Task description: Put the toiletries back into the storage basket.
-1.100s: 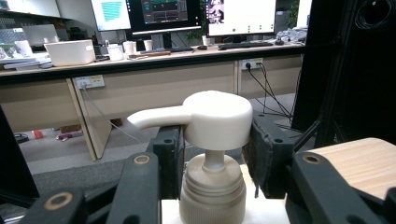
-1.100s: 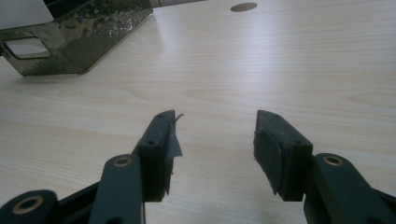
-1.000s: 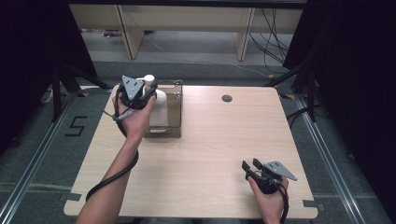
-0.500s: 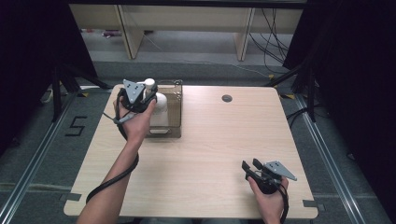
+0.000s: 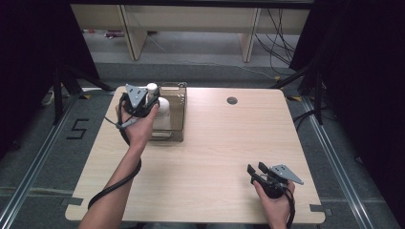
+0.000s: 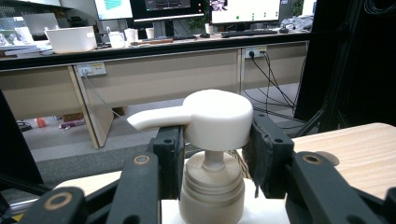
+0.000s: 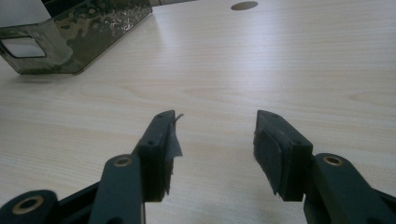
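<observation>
A clear bin (image 5: 174,114) sits at the table's (image 5: 215,157) far left, a white pump bottle (image 5: 161,110) upright inside. The left gripper (image 6: 212,156) clamps the bottle's neck below the pump head. The right gripper (image 7: 215,154), jaws apart, rests low near the front right, empty.

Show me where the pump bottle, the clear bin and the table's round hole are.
pump bottle (image 6: 219,119), left gripper view, on its white pump head
clear bin (image 5: 177,113), high view, on its right wall
round hole (image 5: 232,100), high view, on its middle
</observation>
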### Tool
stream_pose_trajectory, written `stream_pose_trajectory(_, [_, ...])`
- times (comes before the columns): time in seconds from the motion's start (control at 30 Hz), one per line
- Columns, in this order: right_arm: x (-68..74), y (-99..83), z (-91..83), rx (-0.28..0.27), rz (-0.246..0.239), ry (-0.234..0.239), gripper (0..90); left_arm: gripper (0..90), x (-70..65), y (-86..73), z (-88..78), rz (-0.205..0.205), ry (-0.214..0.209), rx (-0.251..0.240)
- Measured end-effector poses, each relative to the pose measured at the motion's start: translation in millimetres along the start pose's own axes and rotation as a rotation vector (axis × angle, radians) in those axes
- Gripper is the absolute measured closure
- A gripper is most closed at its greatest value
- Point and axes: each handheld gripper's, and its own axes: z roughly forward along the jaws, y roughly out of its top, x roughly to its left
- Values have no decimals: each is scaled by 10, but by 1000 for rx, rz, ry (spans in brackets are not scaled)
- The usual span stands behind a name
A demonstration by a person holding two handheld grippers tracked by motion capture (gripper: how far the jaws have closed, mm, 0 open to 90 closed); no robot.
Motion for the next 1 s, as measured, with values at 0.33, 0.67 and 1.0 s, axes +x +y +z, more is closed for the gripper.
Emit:
stream_pose_trajectory(0.33, [17,2,-1,1,8,-5,496,590,29,-28,-34,-13,10,-6])
stream_pose_trajectory(0.67, [15,0,5,0,6,-4,496,588,87,-62,-73,-25,16,-13])
stream_pose_trajectory(1.0, [6,2,0,5,-1,-5,494,520,92,-75,-84,-35,5,-27])
